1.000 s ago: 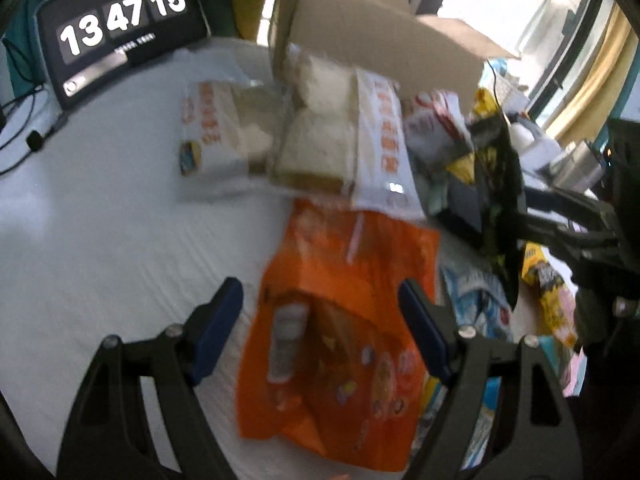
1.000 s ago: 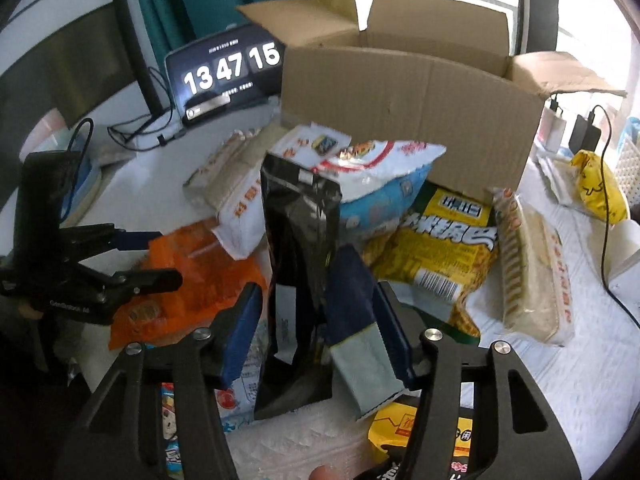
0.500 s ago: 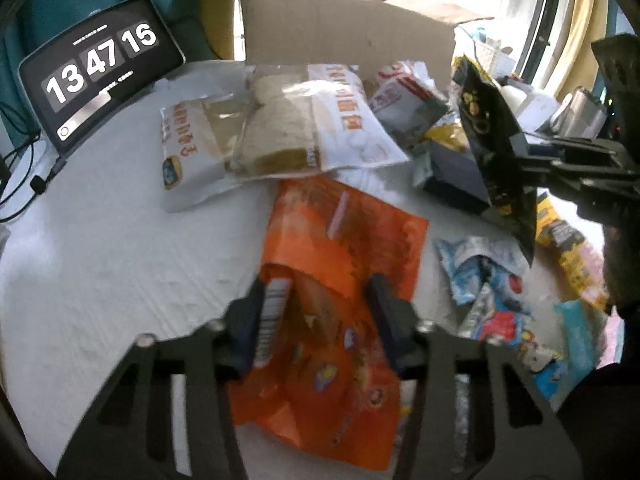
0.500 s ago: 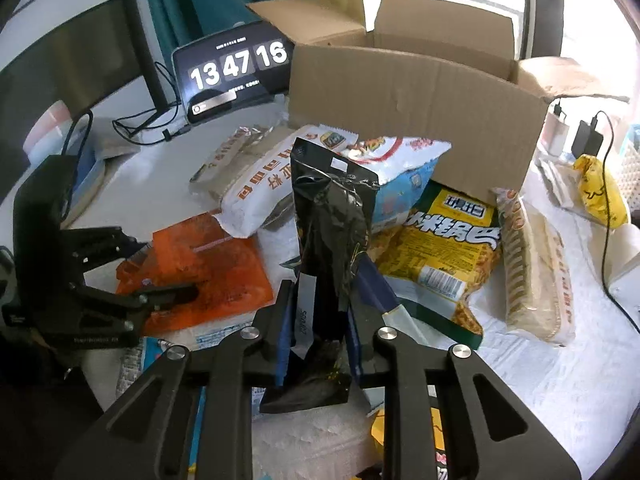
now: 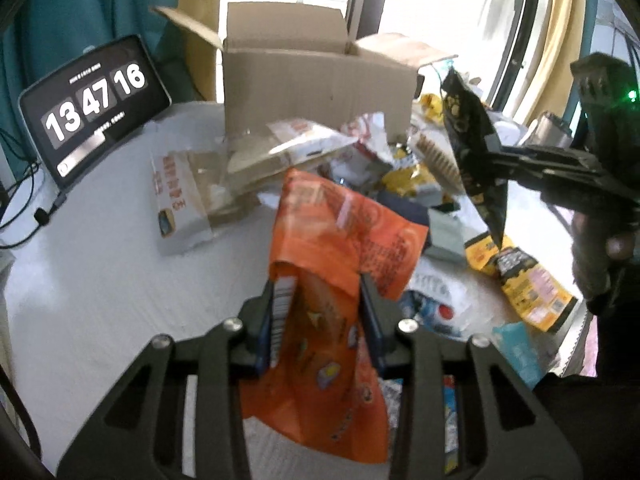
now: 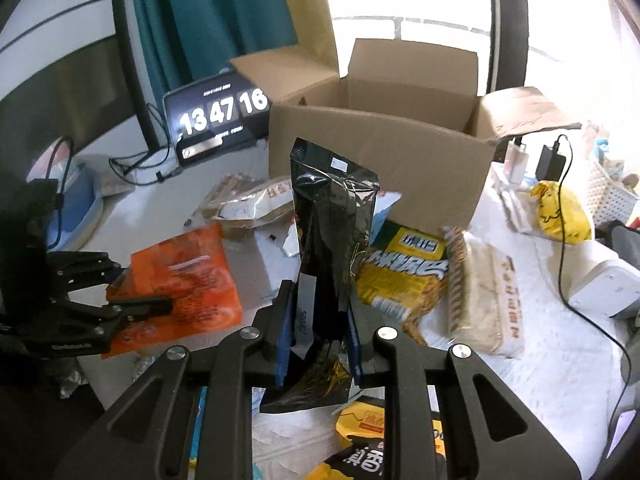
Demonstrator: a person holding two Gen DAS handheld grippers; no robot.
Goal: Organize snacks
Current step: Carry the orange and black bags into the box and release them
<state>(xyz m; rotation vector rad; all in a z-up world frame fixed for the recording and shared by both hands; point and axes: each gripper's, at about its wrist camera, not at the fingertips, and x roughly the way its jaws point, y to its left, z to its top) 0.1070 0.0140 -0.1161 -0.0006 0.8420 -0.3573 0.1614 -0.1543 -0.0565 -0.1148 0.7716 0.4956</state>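
Observation:
My left gripper (image 5: 318,304) is shut on an orange snack bag (image 5: 340,240) and holds it lifted off the white table; it also shows in the right wrist view (image 6: 180,264). My right gripper (image 6: 320,316) is shut on a black snack pouch (image 6: 332,220), held upright above the pile; the pouch also shows in the left wrist view (image 5: 472,148). An open cardboard box (image 6: 380,148) stands behind the pile, also seen in the left wrist view (image 5: 316,80). Several other snack packs lie in front of the box, among them a yellow bag (image 6: 404,268) and a cracker pack (image 6: 484,288).
A tablet clock (image 5: 92,104) stands at the back left with cables beside it. White bread packs (image 5: 180,196) lie left of the box. A charger and cable (image 6: 560,200) and a yellow bag (image 6: 560,212) lie at the right. A white basket (image 6: 612,196) sits far right.
My left gripper closed on the orange bag and lifted it. My right gripper closed on the black pouch and raised it. Both views now look more toward the box.

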